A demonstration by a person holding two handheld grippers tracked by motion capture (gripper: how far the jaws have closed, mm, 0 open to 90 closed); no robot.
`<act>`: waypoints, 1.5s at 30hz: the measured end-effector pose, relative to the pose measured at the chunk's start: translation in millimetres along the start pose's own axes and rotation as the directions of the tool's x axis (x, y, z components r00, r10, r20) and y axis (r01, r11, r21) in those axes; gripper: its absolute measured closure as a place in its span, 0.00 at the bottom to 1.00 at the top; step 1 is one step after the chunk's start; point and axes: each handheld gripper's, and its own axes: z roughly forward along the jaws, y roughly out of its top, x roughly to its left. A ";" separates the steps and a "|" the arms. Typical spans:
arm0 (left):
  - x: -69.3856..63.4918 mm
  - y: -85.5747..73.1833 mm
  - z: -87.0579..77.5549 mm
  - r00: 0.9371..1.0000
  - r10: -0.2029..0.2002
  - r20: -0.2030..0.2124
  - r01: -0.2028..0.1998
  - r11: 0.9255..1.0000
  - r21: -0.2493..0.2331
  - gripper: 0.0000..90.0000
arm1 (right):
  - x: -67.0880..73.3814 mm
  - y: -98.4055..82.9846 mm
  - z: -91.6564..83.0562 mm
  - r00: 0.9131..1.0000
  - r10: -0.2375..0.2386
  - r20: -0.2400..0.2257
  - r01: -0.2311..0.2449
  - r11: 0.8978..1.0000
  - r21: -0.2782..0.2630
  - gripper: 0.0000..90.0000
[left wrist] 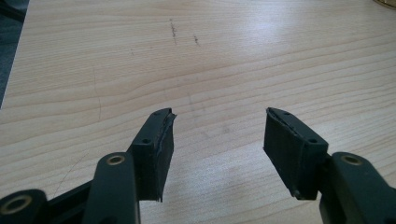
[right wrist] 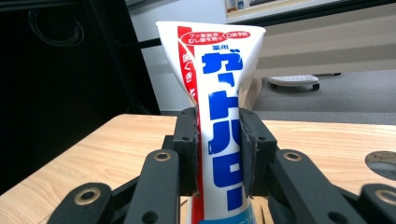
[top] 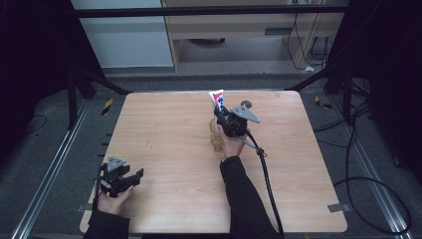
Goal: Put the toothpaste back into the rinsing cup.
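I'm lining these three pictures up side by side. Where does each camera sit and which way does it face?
High view: above the person's side, looking forward and down on the table; shows both forearms.
Left gripper view: rides the left hand-held gripper, facing bare tabletop; jaws apart.
Right gripper view: rides the right hand-held gripper, facing level; jaws clamp the toothpaste tube.
Shared: the tube, high and right views.

toothpaste tube (right wrist: 219, 130), blue japanese lettering, "薬用"

A white toothpaste tube (right wrist: 219, 126) with blue lettering and a red stripe is held upright, its flat crimped end uppermost. It is positioned over a clear glass (top: 216, 136) standing right of centre, toward the far edge of the worktop (top: 164, 149).
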 end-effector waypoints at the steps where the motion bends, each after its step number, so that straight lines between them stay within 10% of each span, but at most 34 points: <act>1: -0.1 0.0 -0.1 1.000 0.000 0.000 0.000 1.000 -0.001 0.46 | 0.1 -1.4 -0.9 1.000 0.002 0.002 -0.002 1.000 -0.005 0.79; 18: -1.1 0.0 -0.7 1.000 0.001 -0.001 -0.001 1.000 -0.001 0.46 | 2.5 -6.6 -14.4 0.997 -0.075 0.007 0.074 0.990 0.124 0.75; 19: -1.1 0.0 -0.7 1.000 0.001 0.000 -0.001 1.000 -0.001 0.46 | 1.6 -9.3 -17.4 0.997 -0.076 0.006 0.075 0.991 0.112 0.89; 23: -1.1 -0.2 0.1 1.000 0.002 0.000 -0.002 1.000 0.003 0.46 | 1.3 1.0 -32.4 0.998 -0.063 -0.004 0.063 0.997 0.049 0.86; 28: -2.3 -0.2 -0.4 1.000 0.005 -0.001 -0.005 1.000 0.002 0.46 | 1.5 21.2 -53.7 0.997 -0.072 0.010 0.072 0.997 0.019 0.79; 45: -4.1 -0.9 1.8 1.000 0.012 0.003 -0.012 1.000 0.011 0.45 | -18.4 23.4 -141.3 0.995 -0.098 -0.015 0.099 0.978 0.181 0.39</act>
